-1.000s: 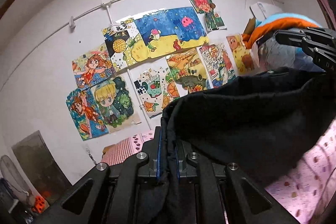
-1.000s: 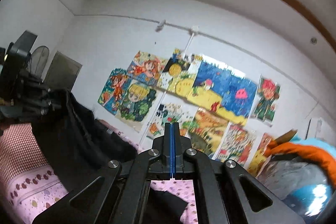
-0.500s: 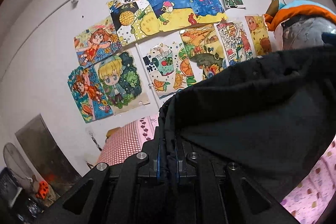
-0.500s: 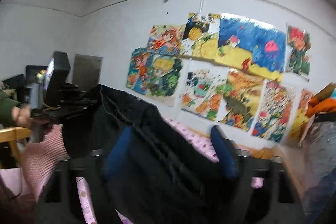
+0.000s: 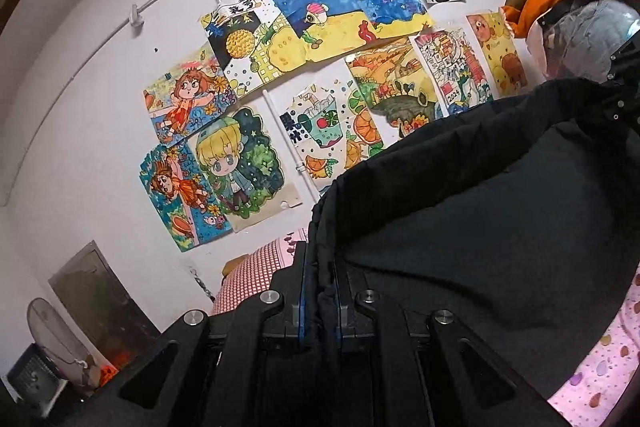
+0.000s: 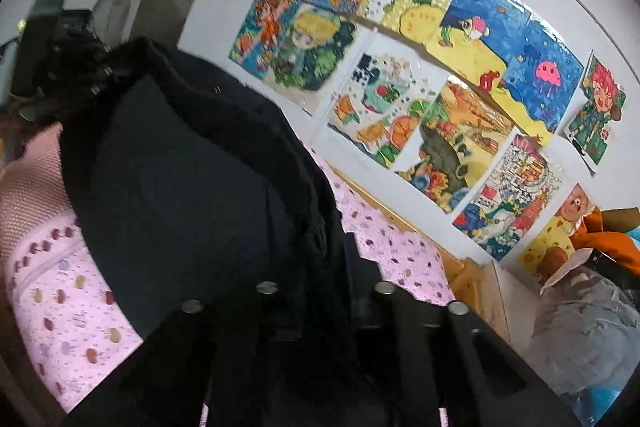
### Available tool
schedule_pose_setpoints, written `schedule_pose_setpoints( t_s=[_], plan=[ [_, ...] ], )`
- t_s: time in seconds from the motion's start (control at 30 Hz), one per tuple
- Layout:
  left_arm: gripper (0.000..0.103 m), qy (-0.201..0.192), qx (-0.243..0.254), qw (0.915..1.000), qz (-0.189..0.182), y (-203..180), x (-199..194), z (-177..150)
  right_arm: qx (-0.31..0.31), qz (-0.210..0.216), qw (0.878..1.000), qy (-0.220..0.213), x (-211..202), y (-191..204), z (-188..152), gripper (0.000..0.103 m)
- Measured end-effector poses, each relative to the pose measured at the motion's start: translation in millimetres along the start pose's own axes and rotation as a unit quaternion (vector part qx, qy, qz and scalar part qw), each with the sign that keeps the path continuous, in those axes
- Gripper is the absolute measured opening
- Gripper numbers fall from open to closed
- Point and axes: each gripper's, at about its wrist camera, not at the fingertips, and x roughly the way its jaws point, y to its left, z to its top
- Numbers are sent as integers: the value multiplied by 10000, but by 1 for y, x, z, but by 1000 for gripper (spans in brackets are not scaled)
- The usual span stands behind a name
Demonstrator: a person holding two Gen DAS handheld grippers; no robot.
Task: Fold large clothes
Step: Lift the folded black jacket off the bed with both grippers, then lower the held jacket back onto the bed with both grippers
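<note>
A large black garment (image 5: 480, 227) hangs stretched between my two grippers above a pink dotted bedsheet (image 5: 600, 367). My left gripper (image 5: 320, 291) is shut on one edge of it, with the fabric pinched between the blue pads. In the right wrist view the garment (image 6: 192, 187) drapes over my right gripper (image 6: 324, 267), which is shut on its edge. The left gripper shows at the far left of the right wrist view (image 6: 68, 67), holding the other end. The right gripper shows at the right edge of the left wrist view (image 5: 624, 87).
A wall of colourful children's drawings (image 5: 312, 75) stands behind the bed. A pile of orange and blue clothes and a clear bag (image 6: 592, 291) lies at the right. A fan (image 5: 52, 331) and a dark panel stand at the left. A wooden bed rail (image 6: 420, 235) runs along the wall.
The right gripper opened around the garment's edge half a second ago and has since shut on it. Both grippers now hold the garment raised and spread; the left grip is unchanged.
</note>
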Motion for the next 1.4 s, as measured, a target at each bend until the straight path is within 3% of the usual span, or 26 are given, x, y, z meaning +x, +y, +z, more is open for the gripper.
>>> schedule_pose_setpoints(
  t_s=[0.23,0.47,0.63,0.83,1.0,1.4],
  plan=[
    [9,287,-147,9994,133,-10,47,5,62,-641,9979,81,40,9,11,6],
    [9,555,-152,9980,252,-24,96,-6,398,-1003,9939,222,100,9,10,6],
    [9,1027,-370,9940,55,-28,133,-23,596,-937,9930,414,134,21,-2,6],
    [10,1245,-412,9914,-21,-36,159,-35,737,-931,9914,550,169,34,-15,6],
    [12,1658,-723,9830,-320,-37,181,-47,838,-802,9904,750,196,39,-27,7],
    [14,1982,-666,9769,-442,-53,210,-67,1040,-478,9885,985,237,43,-50,7]
  ],
)
